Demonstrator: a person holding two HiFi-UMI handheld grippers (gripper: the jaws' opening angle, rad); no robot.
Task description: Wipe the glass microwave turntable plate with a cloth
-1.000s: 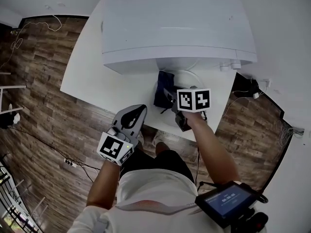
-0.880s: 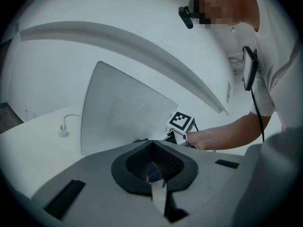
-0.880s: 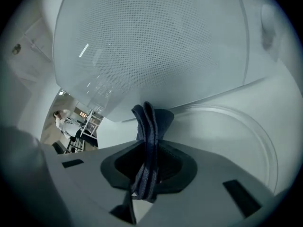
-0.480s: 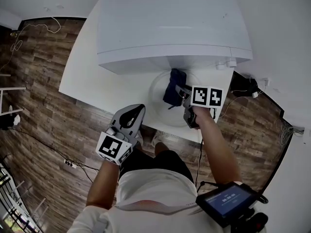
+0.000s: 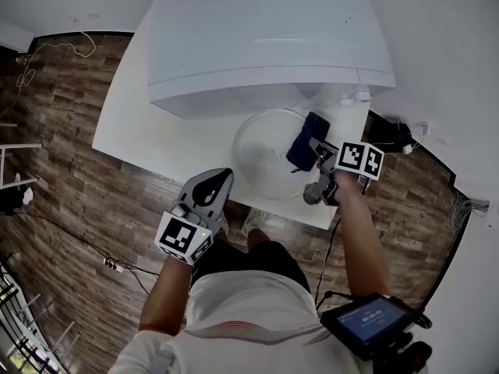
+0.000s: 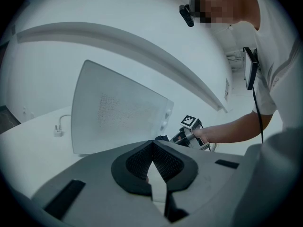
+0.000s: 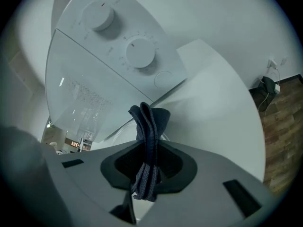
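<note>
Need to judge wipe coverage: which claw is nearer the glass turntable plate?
Right. The right claw holds the cloth at the plate's right rim; the left claw hangs past the table's front edge, apart from it.

The left gripper (image 5: 221, 179) was held low and close to the body on a bent left arm (image 5: 168, 291), jaws together with nothing between them. The right arm (image 5: 355, 232) reached forward, and the right gripper (image 5: 318, 150) had its jaws clamped on a cloth (image 5: 306, 140).
</note>
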